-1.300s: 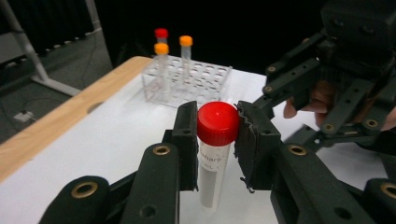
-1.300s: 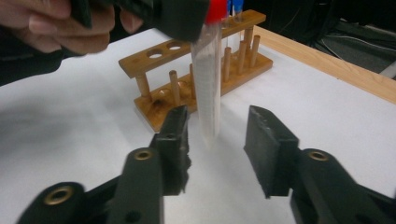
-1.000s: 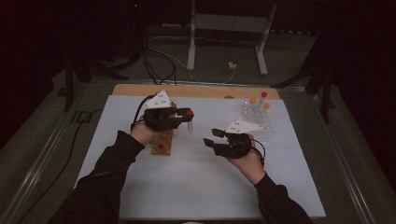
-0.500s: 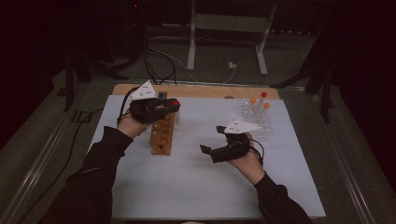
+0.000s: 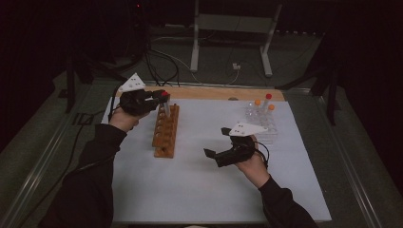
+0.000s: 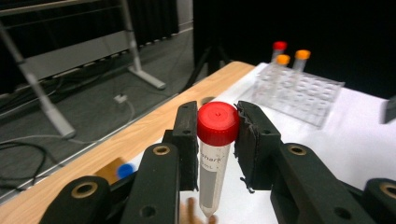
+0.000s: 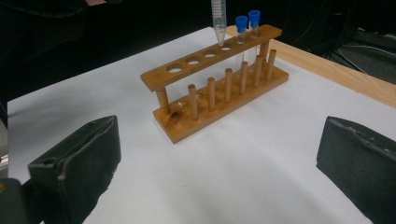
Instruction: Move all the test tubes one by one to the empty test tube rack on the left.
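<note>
Above wooden rack point(image 5: 165, 130), left tongs point(image 6: 215, 140) clamp red-capped tube point(image 6: 215, 156), label partly legible "...phar..."; right tongs point(image 5: 215, 154) spread, just widened, nothing between.

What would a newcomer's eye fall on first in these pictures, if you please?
Most striking is the red-capped tube, clamped upright in the left tool and hanging with its tip just above a hole near the far end of the wooden rack, beside two blue-capped tubes. Next comes the right tool, wide open with nothing between its pads, low over the white mat. Farther right stands a clear rack with orange- and red-capped tubes.
</note>
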Demonstrator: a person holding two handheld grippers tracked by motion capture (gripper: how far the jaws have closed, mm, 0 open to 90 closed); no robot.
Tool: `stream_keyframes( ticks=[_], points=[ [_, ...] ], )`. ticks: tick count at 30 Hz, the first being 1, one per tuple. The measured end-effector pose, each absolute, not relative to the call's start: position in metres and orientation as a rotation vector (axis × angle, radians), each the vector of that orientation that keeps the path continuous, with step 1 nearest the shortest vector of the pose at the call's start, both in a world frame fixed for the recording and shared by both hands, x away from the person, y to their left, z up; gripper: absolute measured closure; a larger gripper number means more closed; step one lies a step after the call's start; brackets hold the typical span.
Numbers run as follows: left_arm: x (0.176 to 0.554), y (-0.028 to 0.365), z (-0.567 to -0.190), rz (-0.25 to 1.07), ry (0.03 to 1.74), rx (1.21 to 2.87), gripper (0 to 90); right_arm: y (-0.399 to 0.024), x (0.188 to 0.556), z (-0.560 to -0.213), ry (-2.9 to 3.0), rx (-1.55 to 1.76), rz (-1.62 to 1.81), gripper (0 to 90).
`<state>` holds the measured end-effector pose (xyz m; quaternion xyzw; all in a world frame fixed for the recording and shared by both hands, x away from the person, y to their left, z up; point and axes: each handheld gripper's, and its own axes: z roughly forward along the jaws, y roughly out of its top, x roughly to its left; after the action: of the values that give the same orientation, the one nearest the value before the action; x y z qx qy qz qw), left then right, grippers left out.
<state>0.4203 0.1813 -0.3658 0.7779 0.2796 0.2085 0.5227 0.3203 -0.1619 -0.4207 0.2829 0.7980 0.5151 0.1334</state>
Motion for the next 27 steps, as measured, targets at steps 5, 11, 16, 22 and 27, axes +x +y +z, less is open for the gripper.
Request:
stream_keyframes(
  ticks=[5, 11, 16, 22, 27],
  points=[
    [0.431, 0.189, -0.373, 0.517, 0.723, 1.855, 71.8, -0.162, 0.320, -0.420, 2.305, 0.821, 1.490, 0.0],
    [0.438, 0.192, -0.382, 0.541, 0.752, 1.843, 71.8, -0.163, 0.320, -0.421, 2.302, 0.822, 1.493, 0.0],
    [0.442, 0.192, -0.391, 0.549, 0.776, 1.858, 71.8, -0.162, 0.320, -0.421, 2.308, 0.814, 1.488, 0.0],
    [0.445, 0.192, -0.403, 0.529, 0.803, 1.863, 71.8, -0.163, 0.320, -0.421, 2.309, 0.817, 1.489, 0.0],
    [0.448, 0.191, -0.412, 0.519, 0.818, 1.879, 71.8, -0.163, 0.319, -0.420, 2.308, 0.815, 1.490, 0.0]
  ],
)
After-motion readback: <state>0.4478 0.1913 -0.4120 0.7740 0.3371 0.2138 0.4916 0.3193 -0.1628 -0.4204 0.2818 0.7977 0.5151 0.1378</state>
